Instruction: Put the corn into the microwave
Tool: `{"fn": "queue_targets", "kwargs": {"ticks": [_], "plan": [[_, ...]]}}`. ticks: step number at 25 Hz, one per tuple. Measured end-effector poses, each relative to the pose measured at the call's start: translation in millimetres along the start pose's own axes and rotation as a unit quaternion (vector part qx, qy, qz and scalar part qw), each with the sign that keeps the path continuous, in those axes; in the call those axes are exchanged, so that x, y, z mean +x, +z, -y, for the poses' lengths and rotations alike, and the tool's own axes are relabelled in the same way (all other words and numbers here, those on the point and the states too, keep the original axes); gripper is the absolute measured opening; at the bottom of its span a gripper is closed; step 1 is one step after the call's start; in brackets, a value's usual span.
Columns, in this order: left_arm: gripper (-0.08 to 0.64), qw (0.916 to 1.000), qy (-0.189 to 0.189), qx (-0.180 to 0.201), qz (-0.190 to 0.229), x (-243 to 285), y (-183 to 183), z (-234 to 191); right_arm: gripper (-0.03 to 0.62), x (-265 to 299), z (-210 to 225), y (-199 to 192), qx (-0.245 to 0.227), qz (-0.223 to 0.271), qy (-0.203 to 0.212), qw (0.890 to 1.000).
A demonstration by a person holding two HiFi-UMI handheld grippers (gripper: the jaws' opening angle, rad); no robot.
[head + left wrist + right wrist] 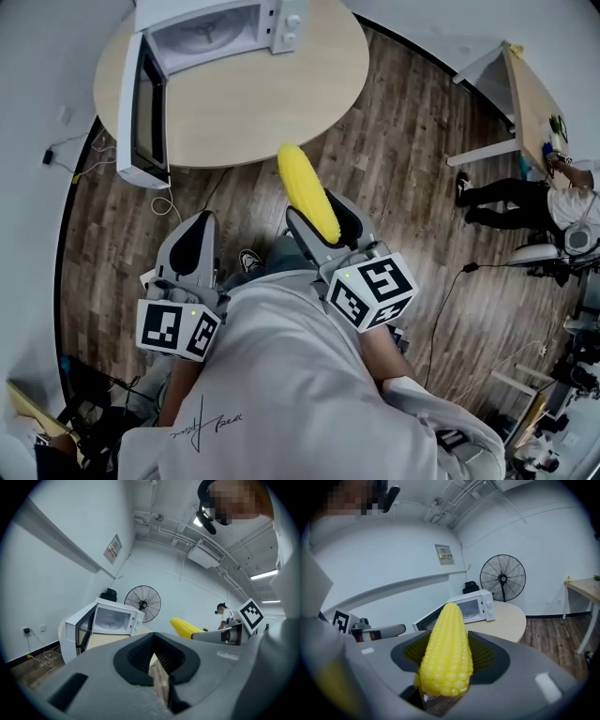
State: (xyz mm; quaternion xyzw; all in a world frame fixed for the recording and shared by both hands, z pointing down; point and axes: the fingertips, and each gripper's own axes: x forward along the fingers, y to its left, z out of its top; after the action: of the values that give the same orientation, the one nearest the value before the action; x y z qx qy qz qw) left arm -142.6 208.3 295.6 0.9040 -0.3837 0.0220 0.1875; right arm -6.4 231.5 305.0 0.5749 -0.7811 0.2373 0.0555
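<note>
A yellow corn cob (307,192) is held lengthwise in my right gripper (321,217), which is shut on it, tip pointing toward the round table (272,103). In the right gripper view the corn (447,648) fills the jaws, with the white microwave (476,605) beyond it. The microwave (220,28) stands at the table's far left, its door (145,112) swung wide open. My left gripper (195,230) hangs beside the right one over the wooden floor, shut with nothing in it. The left gripper view also shows the microwave (112,618) and the corn (186,627).
A person (525,197) stands at a desk (530,94) on the far right. A pedestal fan (502,578) stands behind the table. Cables (103,159) trail on the floor left of the table, below the open door.
</note>
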Motion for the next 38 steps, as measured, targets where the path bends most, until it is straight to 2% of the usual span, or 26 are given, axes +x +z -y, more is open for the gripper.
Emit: {"fn": "queue_targets", "kwargs": {"ticks": [11,26,38], "plan": [[-0.006,0.9999,0.005,0.008,-0.009,43.0,10.6,-17.2,0.259,43.7,25.8,23.3,-0.001,-0.003,0.013,1.000],[-0.006,0.9987,0.044,0.021,-0.013,136.3,46.8,-66.0,0.259,130.6,86.7,70.7,0.006,-0.010,0.032,0.999],[-0.006,0.9961,0.085,0.021,-0.008,184.1,61.2,-80.0,0.259,174.6,136.3,100.4,0.002,-0.016,0.054,0.998]]}}
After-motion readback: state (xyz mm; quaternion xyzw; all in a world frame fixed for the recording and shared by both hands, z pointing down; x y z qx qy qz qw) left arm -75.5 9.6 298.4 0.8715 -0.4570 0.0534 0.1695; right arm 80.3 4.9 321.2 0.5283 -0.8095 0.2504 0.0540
